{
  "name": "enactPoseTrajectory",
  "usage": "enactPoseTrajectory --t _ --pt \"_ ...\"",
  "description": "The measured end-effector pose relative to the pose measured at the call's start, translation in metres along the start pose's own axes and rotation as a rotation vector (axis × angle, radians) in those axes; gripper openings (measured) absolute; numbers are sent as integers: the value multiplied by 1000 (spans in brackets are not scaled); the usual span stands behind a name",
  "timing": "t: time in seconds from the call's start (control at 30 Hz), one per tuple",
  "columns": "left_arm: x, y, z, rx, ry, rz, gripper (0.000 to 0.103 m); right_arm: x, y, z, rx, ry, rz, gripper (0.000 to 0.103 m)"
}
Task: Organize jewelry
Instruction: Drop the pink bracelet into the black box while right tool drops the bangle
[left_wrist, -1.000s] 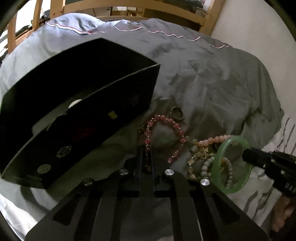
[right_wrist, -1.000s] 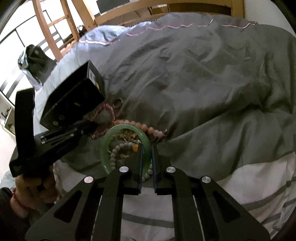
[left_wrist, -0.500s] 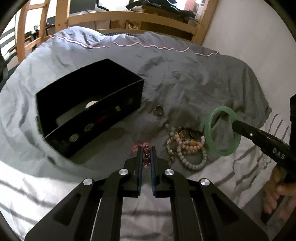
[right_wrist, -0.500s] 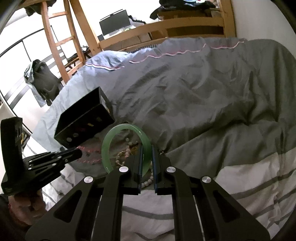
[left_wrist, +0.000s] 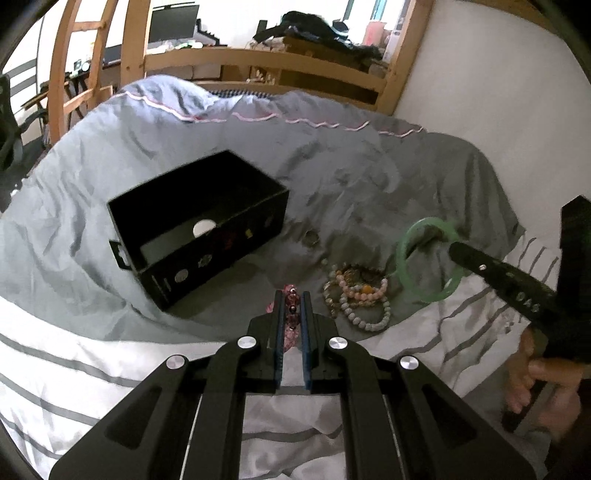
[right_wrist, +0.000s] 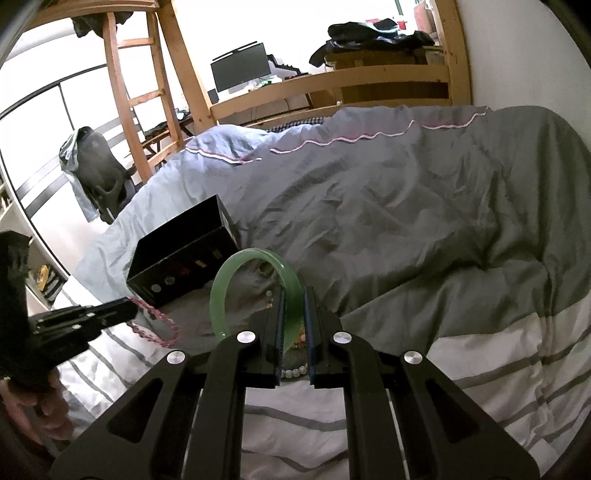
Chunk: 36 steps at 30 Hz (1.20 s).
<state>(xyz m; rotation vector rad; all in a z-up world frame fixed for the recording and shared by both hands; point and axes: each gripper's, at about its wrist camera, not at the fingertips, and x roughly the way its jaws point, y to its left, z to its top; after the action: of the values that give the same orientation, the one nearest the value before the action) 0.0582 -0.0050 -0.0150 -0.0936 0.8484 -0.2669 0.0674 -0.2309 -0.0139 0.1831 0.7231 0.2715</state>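
Note:
My left gripper is shut on a pink bead bracelet, held in the air above the bed; the bracelet hangs from it in the right wrist view. My right gripper is shut on a green jade bangle, lifted above the bed; it also shows in the left wrist view. An open black box lies on the grey duvet to the left. A pile of bead bracelets and a ring lie on the duvet between box and bangle.
The grey duvet covers the bed, with a white striped sheet at the near edge. A wooden bed rail runs behind, a white wall on the right. A ladder and chair stand at the left.
Both grippers have risen and pulled back from the bed. The pink bracelet and the green bangle came up off the duvet with them. The box and the pile stayed put.

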Motion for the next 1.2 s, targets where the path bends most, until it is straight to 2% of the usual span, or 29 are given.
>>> enactPoseTrajectory --t 0.3,0.5,0.77,0.97,1.2 --pt "-32 3 22 25 -59 -38 7 2 4 -1 -14 -6 -11 11" --pt "-46 18 37 65 -87 17 7 -1 11 0 -42 -17 -31 11" --pt "-46 33 44 53 -94 38 7 4 37 4 -132 17 -115 11" --pt "-43 39 53 74 -109 52 7 13 62 20 -164 33 -110 11" --pt "-29 68 64 32 -109 63 7 31 101 50 -213 35 -90 11"
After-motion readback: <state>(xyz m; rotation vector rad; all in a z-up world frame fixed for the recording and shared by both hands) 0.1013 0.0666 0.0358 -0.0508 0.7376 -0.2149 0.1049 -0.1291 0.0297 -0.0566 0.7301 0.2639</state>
